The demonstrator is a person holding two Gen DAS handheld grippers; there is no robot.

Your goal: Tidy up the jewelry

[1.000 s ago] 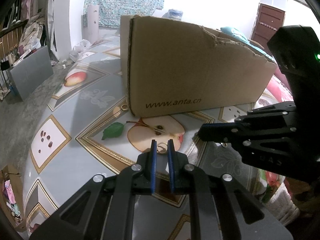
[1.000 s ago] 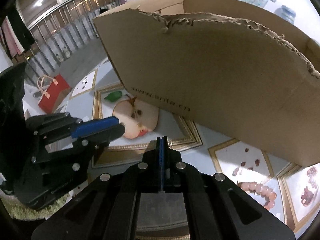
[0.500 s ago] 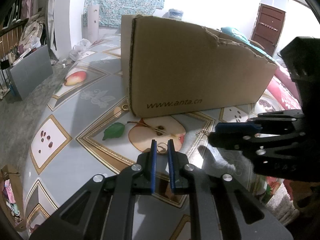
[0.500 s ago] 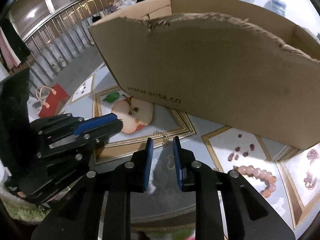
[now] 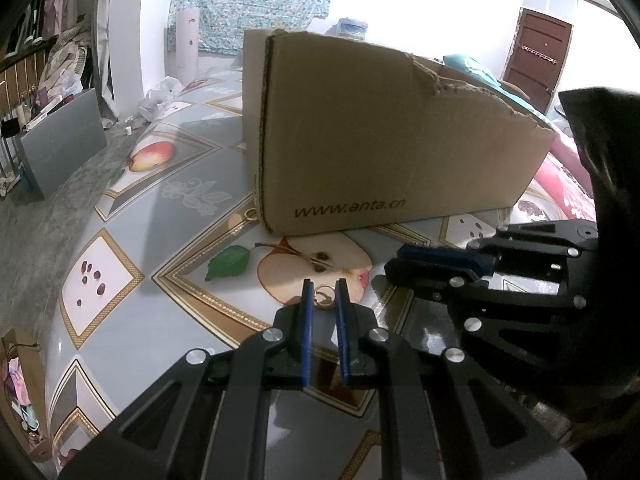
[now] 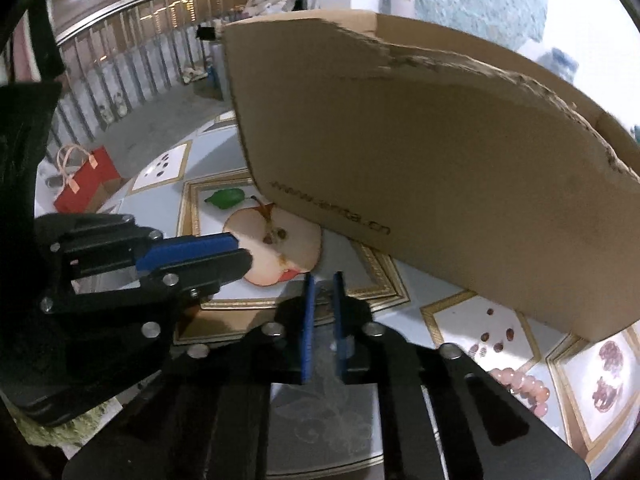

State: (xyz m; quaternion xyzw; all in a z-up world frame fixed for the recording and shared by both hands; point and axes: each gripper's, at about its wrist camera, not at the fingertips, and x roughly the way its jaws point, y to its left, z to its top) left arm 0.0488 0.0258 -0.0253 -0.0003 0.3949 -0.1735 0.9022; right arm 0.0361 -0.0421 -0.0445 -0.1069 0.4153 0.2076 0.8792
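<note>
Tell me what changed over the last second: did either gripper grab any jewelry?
No grab yet. The right gripper went from shut to open and now hangs over a small chain on the table. The left gripper stayed open around the gold ring. The cardboard box did not move.

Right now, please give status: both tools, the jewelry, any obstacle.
Left tool open, ring between its fingertips, on the table. Right tool open, nothing held. Cardboard box stands close ahead. Pink bead bracelet lies right.
</note>
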